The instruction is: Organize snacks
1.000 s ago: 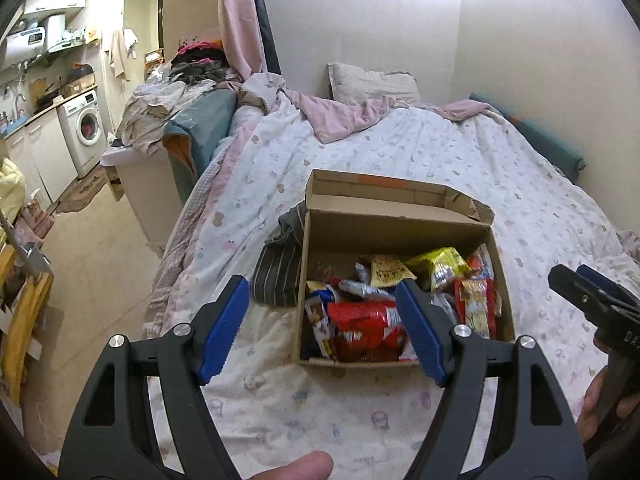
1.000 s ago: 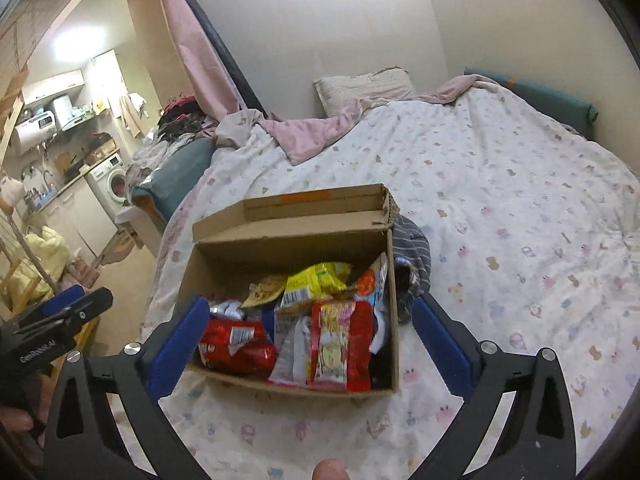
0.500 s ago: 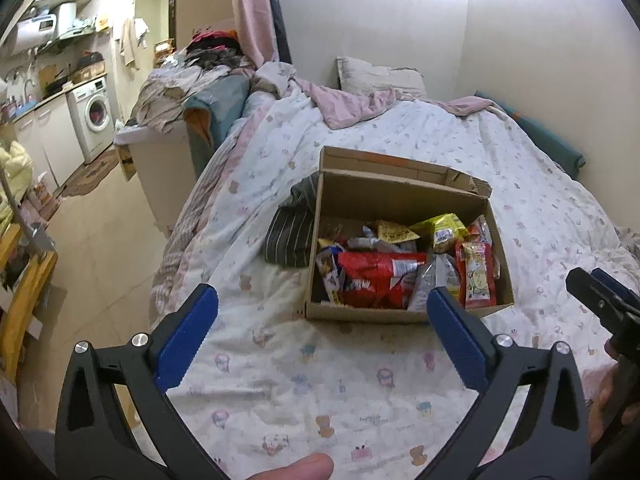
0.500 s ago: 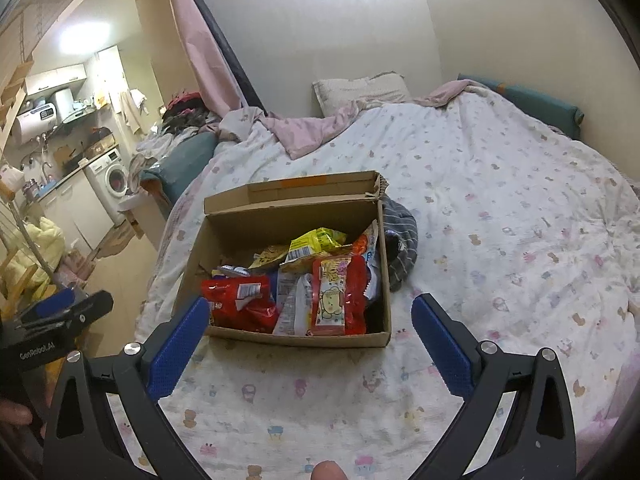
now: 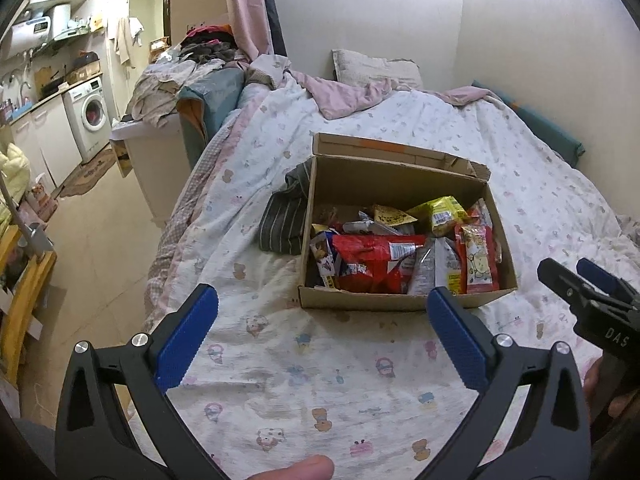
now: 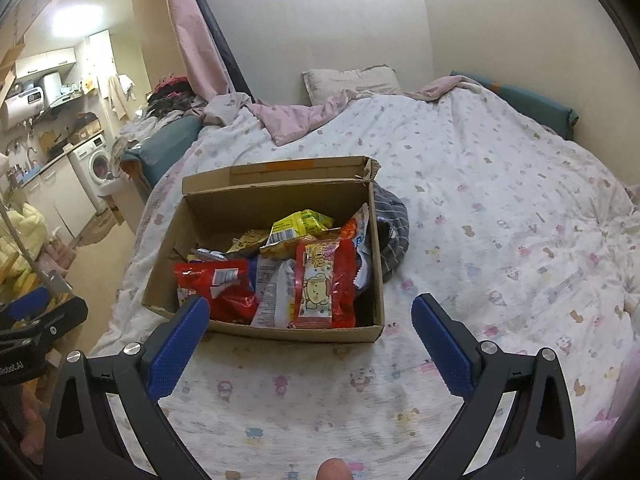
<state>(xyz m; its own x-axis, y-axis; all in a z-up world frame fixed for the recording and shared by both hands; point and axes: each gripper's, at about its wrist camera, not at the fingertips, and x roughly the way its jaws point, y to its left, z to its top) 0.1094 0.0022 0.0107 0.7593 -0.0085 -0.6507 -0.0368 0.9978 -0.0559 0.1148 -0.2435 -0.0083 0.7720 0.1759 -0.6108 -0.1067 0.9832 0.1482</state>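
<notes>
Snacks fill an open cardboard box [image 5: 404, 303] that sits on the bed cover [image 5: 320, 380], its lid flap folded back on the far side. Inside, a big red bag [image 5: 372, 258] lies at the front left. Next to it is a grey-white packet [image 5: 434, 266], and then a red packet with a cartoon bear [image 6: 318, 286] at the right wall. Behind them lie a yellow packet [image 5: 442, 214] and a smaller yellow-brown one [image 5: 390, 215]. The packets are piled loosely, some overlapping. A striped dark cloth [image 5: 286, 216] lies touching the box on its outer side.

The left gripper [image 5: 320, 322] has its jaws wide apart, just opened further, with nothing between them; it hovers near the front of the box. The right gripper [image 6: 310, 330] is also spread wide and empty, near the same front wall.
</notes>
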